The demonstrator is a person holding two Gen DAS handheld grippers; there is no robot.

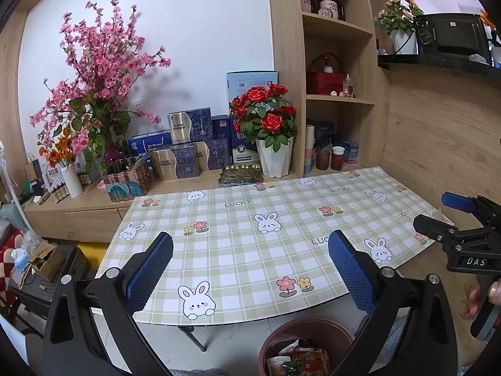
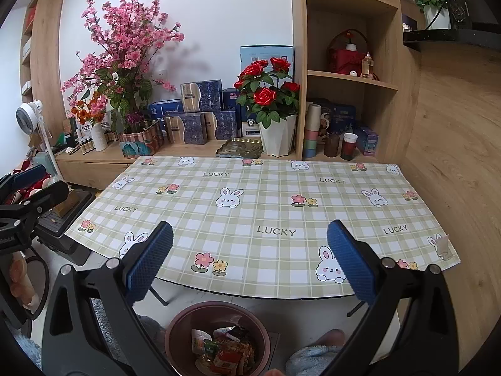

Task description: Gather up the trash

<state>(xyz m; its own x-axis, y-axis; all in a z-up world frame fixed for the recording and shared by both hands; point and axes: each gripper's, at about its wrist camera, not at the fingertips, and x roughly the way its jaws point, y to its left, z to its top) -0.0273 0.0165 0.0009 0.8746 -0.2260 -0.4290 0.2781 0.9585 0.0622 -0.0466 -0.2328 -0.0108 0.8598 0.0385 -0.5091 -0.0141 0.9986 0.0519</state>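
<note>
A brown round bin (image 2: 175, 332) stands on the floor below the table's near edge, holding several snack wrappers (image 2: 225, 351). It also shows in the left wrist view (image 1: 275, 338). My left gripper (image 1: 250, 269) is open and empty, held above the table's near edge and the bin. My right gripper (image 2: 250, 260) is open and empty in the same pose, above the bin. The right gripper shows in the left wrist view (image 1: 451, 216) at the far right. The left gripper shows in the right wrist view (image 2: 34, 185) at the far left. The green checked tablecloth (image 2: 266, 194) bears no loose wrappers.
A low wooden counter (image 2: 188, 150) behind the table carries boxes, a red rose pot (image 2: 275, 131) and pink blossom branches (image 2: 125, 47). Wooden shelves (image 2: 347, 78) stand at the right with cups and jars. A black stool (image 1: 47, 282) with a carton stands left of the table.
</note>
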